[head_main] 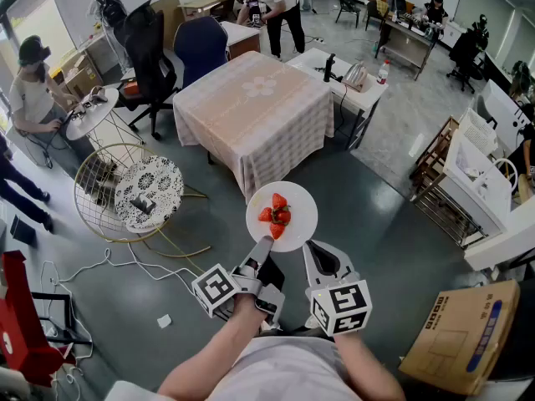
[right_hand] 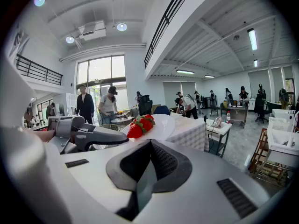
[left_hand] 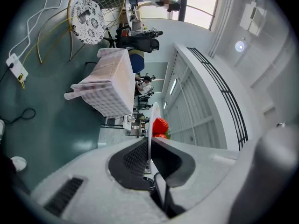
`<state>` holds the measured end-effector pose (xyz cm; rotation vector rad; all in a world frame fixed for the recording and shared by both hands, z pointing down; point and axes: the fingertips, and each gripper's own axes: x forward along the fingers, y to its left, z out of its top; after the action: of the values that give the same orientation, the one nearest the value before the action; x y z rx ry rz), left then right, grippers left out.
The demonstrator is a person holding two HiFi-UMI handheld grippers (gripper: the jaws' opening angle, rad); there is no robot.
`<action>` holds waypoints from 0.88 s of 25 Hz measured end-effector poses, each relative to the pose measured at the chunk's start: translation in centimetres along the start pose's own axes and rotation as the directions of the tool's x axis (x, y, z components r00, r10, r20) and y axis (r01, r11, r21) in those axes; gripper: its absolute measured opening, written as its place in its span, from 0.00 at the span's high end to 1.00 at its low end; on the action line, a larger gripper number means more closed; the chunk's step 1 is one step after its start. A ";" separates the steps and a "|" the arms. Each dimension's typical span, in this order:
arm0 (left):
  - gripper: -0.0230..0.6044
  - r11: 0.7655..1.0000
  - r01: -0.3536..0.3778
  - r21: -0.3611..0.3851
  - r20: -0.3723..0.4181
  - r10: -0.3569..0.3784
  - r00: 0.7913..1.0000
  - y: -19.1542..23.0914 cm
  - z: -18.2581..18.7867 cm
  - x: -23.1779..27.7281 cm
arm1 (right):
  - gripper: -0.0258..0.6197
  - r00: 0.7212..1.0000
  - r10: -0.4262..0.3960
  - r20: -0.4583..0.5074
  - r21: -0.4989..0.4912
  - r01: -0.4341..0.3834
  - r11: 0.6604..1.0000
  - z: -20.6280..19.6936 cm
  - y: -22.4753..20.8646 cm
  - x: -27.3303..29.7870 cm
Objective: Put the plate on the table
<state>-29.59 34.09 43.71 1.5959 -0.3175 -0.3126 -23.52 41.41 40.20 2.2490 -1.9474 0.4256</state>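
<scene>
A white plate (head_main: 294, 200) holding several strawberries (head_main: 276, 214) hangs in the air over the grey floor, short of the table with the pale checked cloth (head_main: 251, 98). My left gripper (head_main: 262, 247) is shut on the plate's near-left rim. In the left gripper view the plate (left_hand: 150, 120) stands edge-on between the pads, with a strawberry (left_hand: 160, 125) beside it. My right gripper (head_main: 313, 251) is shut and empty, just below the plate's near-right rim. The right gripper view shows the plate (right_hand: 163, 125) and strawberries (right_hand: 141, 125) right beyond the right gripper (right_hand: 149, 143).
A round wire side table with a patterned top (head_main: 148, 192) stands left of me. Office chairs (head_main: 155, 48) sit behind the clothed table, a white desk (head_main: 343, 78) to its right. A cardboard box (head_main: 456, 341) lies at the lower right. People stand around the room's edges.
</scene>
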 end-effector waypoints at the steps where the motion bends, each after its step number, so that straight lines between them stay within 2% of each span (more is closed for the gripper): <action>1: 0.94 1.000 -0.001 -0.002 -0.001 0.001 1.000 0.0 0.3 0.0 | 0.95 1.000 -0.001 -0.002 -0.001 0.001 1.000 0.0 0.2 0.2; 13: 0.94 1.000 -0.011 -0.020 -0.007 0.011 1.000 0.6 2.0 -0.6 | 0.95 1.000 -0.011 -0.020 0.001 0.011 1.000 -0.4 1.5 1.6; 22: 0.94 1.000 -0.030 -0.008 0.013 0.030 0.999 1.4 2.6 2.4 | 0.95 1.000 0.020 -0.009 -0.012 -0.020 1.000 -0.3 -0.9 4.1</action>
<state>-28.39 30.63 45.01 1.5803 -0.3494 -0.3009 -22.16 37.76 41.74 2.2183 -1.9648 0.4240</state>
